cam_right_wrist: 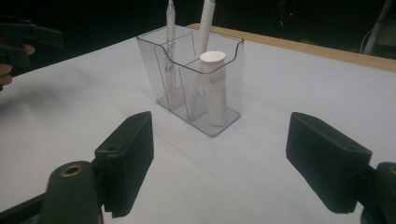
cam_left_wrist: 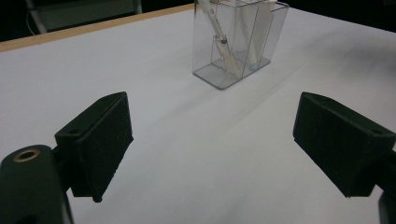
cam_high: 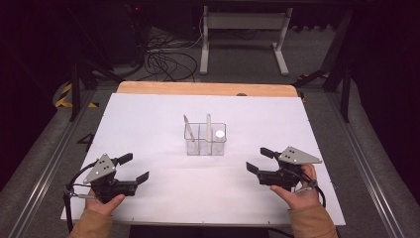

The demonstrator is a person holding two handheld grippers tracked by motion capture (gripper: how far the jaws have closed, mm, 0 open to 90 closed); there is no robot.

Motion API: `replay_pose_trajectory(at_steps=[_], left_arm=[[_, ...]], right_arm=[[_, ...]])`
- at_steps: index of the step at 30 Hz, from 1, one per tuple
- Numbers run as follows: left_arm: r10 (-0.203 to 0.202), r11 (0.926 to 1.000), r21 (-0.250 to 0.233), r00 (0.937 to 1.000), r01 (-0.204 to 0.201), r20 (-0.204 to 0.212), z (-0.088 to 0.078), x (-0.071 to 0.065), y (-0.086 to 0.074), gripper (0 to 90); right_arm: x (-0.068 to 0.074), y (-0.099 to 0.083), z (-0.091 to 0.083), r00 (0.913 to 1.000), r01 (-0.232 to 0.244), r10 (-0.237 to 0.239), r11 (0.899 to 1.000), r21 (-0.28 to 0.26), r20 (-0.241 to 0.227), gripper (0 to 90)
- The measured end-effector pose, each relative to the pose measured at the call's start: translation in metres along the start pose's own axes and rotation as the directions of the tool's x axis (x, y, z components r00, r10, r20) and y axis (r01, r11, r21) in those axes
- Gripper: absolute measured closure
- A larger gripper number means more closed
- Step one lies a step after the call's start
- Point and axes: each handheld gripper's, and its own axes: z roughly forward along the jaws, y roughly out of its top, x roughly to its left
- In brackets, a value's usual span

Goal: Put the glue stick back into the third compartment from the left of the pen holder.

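A clear plastic organizer (cam_high: 205,144) with several compartments stands in the middle of the white table (cam_high: 138,124). It holds two upright pens (cam_right_wrist: 170,28) and a short white tube (cam_right_wrist: 215,88). My left gripper (cam_high: 137,166) rests near the front left, open, nothing between its pads (cam_left_wrist: 100,144). The organizer (cam_left_wrist: 219,77) lies ahead of it, well beyond the jaws. My right gripper (cam_high: 255,158) sits at the front right, open and empty, pointing at the organizer (cam_right_wrist: 154,60). The left gripper (cam_right_wrist: 28,39) also appears at the far left of the right gripper view.
A wooden strip (cam_high: 198,88) runs along the table's far edge. Beyond it on the floor lie black cables (cam_high: 163,59) and a white desk frame (cam_high: 242,29). Metal rails (cam_high: 44,168) flank the table on both sides.
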Motion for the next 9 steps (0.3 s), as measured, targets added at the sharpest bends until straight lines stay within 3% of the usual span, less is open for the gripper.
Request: replay_pose_trajectory(at_steps=[7, 9], left_arm=[[-0.027, 0.9996, 0.000, 0.9996, 0.027, -0.006, -0.0015, 0.0011, 0.0004, 7.2], [-0.015, 0.9999, 0.000, 0.9998, 0.015, -0.011, -0.0024, 0.0021, 0.0005, 6.7]], right_arm=[[0.0002, -0.0004, 0.0002, 1.0000, 0.001, -0.001, 1.000, 0.004, 0.001, 23.8], [-0.0001, -0.0005, 0.0002, 1.0000, -0.001, 0.001, 1.000, 0.005, 0.001, 23.8]])
